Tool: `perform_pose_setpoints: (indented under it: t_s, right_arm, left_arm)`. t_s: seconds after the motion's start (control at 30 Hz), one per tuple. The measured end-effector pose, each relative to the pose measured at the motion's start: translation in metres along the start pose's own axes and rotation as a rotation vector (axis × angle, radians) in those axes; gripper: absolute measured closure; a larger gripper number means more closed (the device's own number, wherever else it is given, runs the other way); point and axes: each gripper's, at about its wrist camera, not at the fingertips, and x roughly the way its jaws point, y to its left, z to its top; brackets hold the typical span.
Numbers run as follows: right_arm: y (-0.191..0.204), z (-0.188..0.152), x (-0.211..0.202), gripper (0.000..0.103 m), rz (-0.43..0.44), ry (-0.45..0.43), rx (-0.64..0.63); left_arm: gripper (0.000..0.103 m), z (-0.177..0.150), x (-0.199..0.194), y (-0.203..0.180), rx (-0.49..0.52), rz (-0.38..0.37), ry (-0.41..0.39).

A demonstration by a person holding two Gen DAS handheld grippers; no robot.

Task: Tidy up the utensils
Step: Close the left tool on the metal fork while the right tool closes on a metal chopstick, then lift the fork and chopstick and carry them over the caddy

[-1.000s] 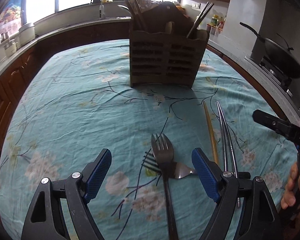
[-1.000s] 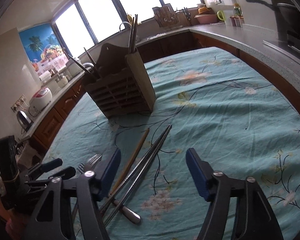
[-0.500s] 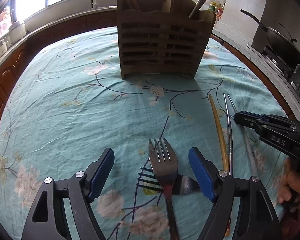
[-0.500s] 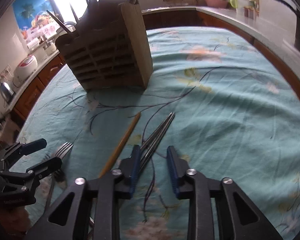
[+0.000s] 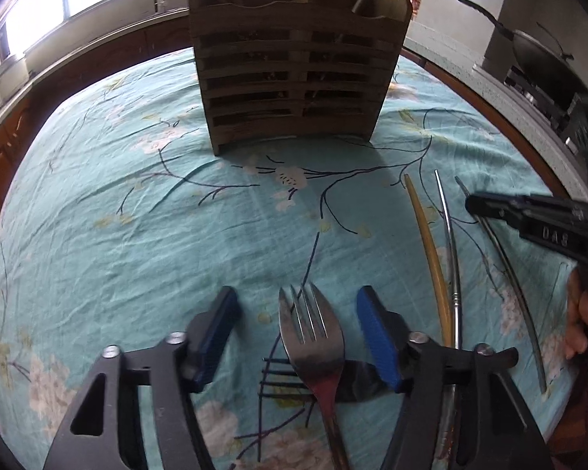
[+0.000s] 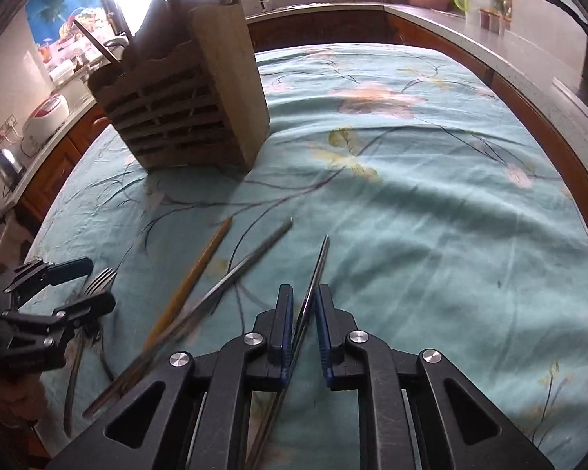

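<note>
**Both grippers down among the loose cutlery**

A wooden slatted caddy (image 5: 298,74) stands upright on the teal flowered tablecloth (image 5: 145,243), already holding several utensils, with open cloth between it and the loose pieces. Nearest the left gripper (image 5: 298,337) a fork (image 5: 313,337) lies tines toward the caddy, resting across a second, darker fork (image 5: 282,378) that points sideways beneath it. The blue pads (image 5: 376,337) stand on either side of the upper fork with clear gaps, so the jaws are apart and have just been narrowing without yet pressing it. To its right lie a yellow chopstick (image 5: 431,258) and a steel chopstick (image 5: 450,246), side by side.

The right gripper (image 6: 305,329) is clamped on another steel chopstick (image 6: 320,258), whose tip juts forward over the cloth.

Only the right wrist view shows that pinch plainly, plus the caddy's solid side wall and a rice cooker (image 6: 45,117) on the counter. Only the left wrist view shows the crossed forks clearly, a wok (image 5: 545,55) on the stove, and the fingers of the person's right hand (image 5: 584,325)
</note>
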Motion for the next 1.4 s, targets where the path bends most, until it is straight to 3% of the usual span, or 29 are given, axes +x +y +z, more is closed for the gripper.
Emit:
perform_pose_setpoints:
  t_s: [0.13,0.27,0.37,0.67,1.4]
  right_arm:
    - [0.000,0.009,0.006,0.089,-0.005,0.011,-0.006]
    - [0.003,0.010,0.008,0.095,-0.025,0.008,-0.028]
    - [0.001,0.009,0.005,0.097,0.015,-0.002,-0.005]
    - [0.003,0.007,-0.035,0.099,0.096,-0.087,0.025]
    - [0.037,0.007,-0.120,0.099,0.203,-0.271,-0.020]
  left_arm:
    - [0.073,0.003,0.004,-0.005,0.041,0.016,0.009]
    - [0.074,0.003,0.004,-0.007,0.048,0.021,0.007]
    - [0.077,0.003,-0.004,0.002,0.003,-0.011,-0.006]
    - [0.078,-0.011,-0.055,0.008,-0.046,-0.064,-0.100]
    - [0.080,-0.081,-0.190,0.026,-0.126,-0.054,-0.321]
